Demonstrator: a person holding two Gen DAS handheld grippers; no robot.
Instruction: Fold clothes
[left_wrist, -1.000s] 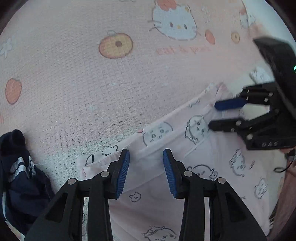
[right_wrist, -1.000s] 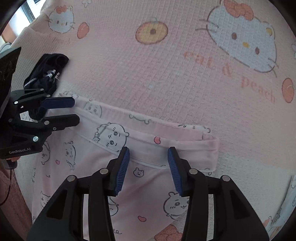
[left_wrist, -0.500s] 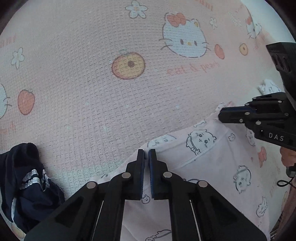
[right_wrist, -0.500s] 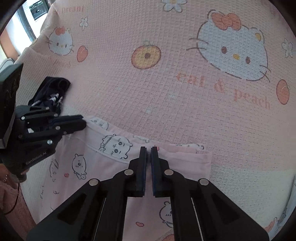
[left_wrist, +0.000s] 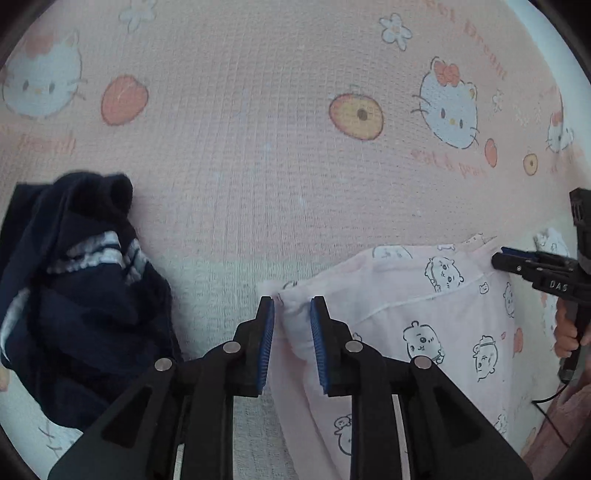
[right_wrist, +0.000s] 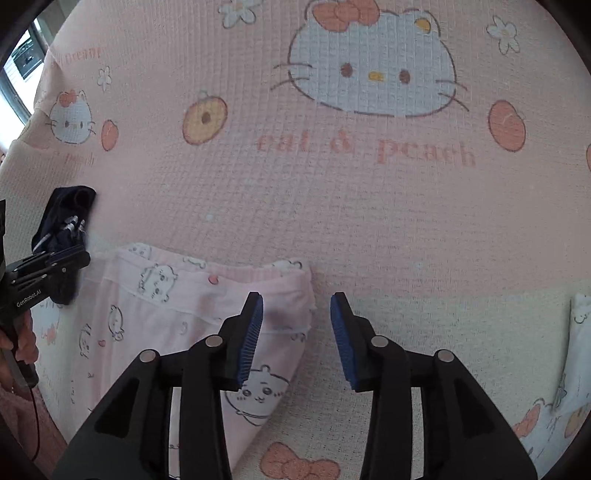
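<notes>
Both claws, clamped half a second ago, have sprung apart: left gripper and right gripper released the pink pyjama bottoms at lower frame, waistband laid down.

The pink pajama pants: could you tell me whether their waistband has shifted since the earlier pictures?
Yes. The pink pajama pants slid toward the camera, farther from the printed "cat & peach" lettering on the blanket.

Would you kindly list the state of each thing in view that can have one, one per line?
left gripper: open, pads either side of the waistband's left corner
right gripper: open, astride the waistband's right corner
pink pyjama trousers: lying flat, waistband away from the person, not yet folded
navy garment: crumpled in a heap
pink blanket: spread flat beneath the clothes
</notes>
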